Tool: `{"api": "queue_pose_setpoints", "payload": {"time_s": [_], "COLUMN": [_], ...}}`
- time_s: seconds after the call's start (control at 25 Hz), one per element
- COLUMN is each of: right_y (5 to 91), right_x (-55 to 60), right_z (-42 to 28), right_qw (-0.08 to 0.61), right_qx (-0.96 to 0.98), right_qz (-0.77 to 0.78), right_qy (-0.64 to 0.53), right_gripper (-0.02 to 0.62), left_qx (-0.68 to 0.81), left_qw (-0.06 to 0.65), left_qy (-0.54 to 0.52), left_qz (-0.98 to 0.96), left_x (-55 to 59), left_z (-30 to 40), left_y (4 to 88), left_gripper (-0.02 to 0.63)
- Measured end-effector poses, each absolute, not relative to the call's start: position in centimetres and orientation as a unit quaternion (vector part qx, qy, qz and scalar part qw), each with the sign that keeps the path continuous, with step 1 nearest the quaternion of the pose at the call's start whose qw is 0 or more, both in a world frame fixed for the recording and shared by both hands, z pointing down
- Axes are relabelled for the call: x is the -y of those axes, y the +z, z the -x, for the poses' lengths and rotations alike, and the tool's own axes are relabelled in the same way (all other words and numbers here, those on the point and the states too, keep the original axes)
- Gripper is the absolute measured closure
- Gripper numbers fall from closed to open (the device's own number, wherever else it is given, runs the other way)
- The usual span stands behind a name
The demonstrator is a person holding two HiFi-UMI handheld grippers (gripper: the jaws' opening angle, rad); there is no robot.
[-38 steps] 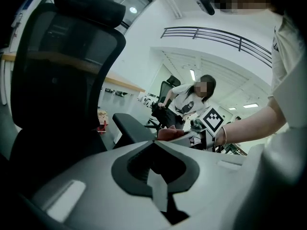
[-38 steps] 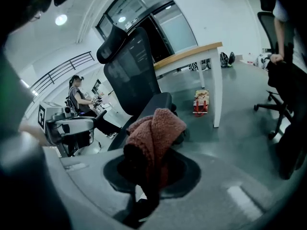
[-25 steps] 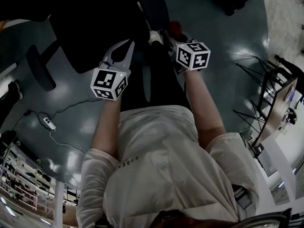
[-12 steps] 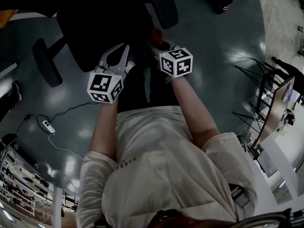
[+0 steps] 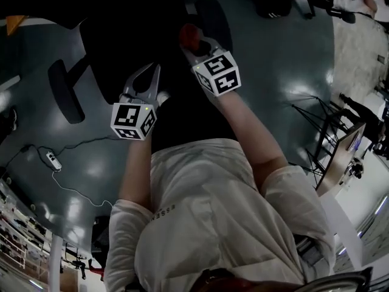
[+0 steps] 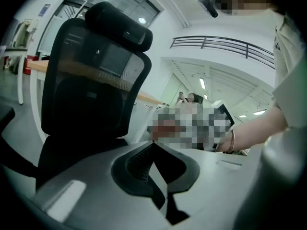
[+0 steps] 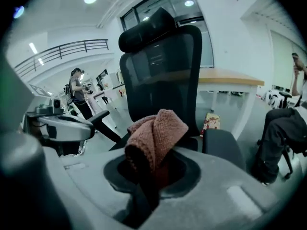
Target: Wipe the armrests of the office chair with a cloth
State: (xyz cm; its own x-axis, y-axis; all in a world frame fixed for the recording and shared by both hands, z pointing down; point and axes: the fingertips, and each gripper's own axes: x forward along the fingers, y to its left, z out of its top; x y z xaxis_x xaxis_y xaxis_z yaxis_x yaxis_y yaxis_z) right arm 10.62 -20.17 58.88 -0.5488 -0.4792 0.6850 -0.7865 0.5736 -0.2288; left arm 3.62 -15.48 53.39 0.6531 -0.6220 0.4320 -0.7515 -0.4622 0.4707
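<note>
A black mesh office chair (image 5: 130, 29) stands in front of me, its back (image 7: 160, 66) and headrest facing both gripper views. Its padded armrests show as dark ovals, one at the left (image 5: 65, 91) and one at the top middle (image 5: 209, 14). My right gripper (image 5: 191, 41) is shut on a folded pinkish-brown cloth (image 7: 156, 133), held above the seat; the nearer armrest (image 7: 223, 147) lies just right of the cloth. My left gripper (image 5: 155, 72) hangs beside it with its jaws shut and nothing in them (image 6: 153, 143). The chair back (image 6: 91, 80) fills the left of the left gripper view.
A cable with a small power block (image 5: 51, 160) lies on the dark glossy floor at the left. A thin-legged stand (image 5: 322, 111) and a board are at the right. A wooden desk (image 7: 230, 78) runs behind the chair. People (image 7: 76, 97) are in the background.
My right gripper has carried the cloth to the left and further forward over the chair. The left gripper has hardly moved. The chair's armrests have shifted right in the head view.
</note>
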Motion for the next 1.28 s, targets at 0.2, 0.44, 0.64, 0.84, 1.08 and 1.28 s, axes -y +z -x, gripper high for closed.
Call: {"api": "queue_pose_setpoints", "payload": {"time_s": [0.2,0.44,0.64,0.84,1.08,1.28], "right_y": [58.0,58.7,61.0,61.2,60.9,61.3], "right_x": [27.7,32.7,34.0,33.2,31.2,27.3], "right_z": [-10.9,-12.0,-13.6,-15.4,-14.7,-16.4], "right_qw": [0.301,0.329,0.366,0.387,0.4,0.404], "right_qx": [0.853,0.853,0.841,0.84,0.841,0.832], "right_qz": [-0.357,-0.344,-0.335,-0.322,-0.31,-0.319], "right_qy": [0.233,0.215,0.218,0.202,0.192,0.207], "right_gripper": [0.543,0.543,0.543,0.543,0.543,0.543], "left_qx": [0.43,0.454,0.456,0.451,0.428,0.418], "left_qw": [0.324,0.328,0.341,0.345,0.347,0.345], "left_qy": [0.089,0.08,0.084,0.082,0.087,0.093], "left_qz": [-0.838,-0.825,-0.818,-0.819,-0.83,-0.835], "left_x": [20.0,23.0,23.5,23.9,22.6,20.5], "left_z": [-4.2,-4.8,-4.9,-5.9,-6.1,-6.8], "left_y": [52.9,52.8,54.8,54.6,54.6,54.3], "left_gripper": [0.589,0.589,0.589,0.589,0.589,0.589]}}
